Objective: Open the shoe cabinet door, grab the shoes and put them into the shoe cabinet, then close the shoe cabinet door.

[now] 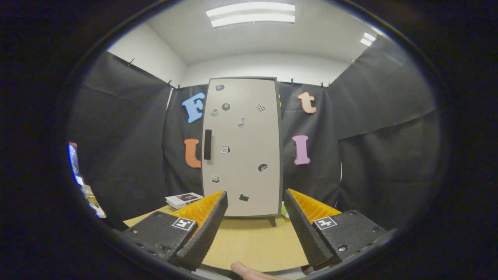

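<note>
A tall pale shoe cabinet [242, 147] stands upright at the far end of a light wooden table [253, 243], its door shut. A dark vertical handle [207, 144] sits on the door's left edge, and small stickers dot its front. The cabinet lies straight ahead of the gripper [255, 229], well beyond its fingers. The two fingers are spread wide apart with nothing between them, only bare tabletop. Left of the cabinet, a small stack of cards [183, 200] rests on the table. A fingertip [247, 271] shows just beneath the gripper.
</note>
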### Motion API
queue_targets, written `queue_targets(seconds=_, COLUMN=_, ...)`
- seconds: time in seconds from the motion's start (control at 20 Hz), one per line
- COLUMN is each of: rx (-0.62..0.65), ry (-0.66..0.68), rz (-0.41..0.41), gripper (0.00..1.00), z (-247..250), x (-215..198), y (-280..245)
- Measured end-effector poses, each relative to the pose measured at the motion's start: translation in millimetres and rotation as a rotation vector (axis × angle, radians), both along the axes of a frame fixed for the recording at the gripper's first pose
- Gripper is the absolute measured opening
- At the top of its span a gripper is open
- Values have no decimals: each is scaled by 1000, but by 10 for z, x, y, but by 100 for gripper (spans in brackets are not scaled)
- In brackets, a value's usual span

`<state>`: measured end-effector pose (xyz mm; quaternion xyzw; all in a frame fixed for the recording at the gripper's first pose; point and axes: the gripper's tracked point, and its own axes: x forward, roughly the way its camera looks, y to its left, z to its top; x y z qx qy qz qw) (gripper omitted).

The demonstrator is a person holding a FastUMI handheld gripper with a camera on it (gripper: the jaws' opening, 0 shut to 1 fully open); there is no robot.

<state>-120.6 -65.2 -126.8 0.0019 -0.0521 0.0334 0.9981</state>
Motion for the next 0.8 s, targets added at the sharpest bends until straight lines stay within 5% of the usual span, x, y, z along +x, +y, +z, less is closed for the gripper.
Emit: queue_targets(seconds=0.8, rx=-11, ry=3, rz=143, gripper=96, z=-28, x=-78, y=155)
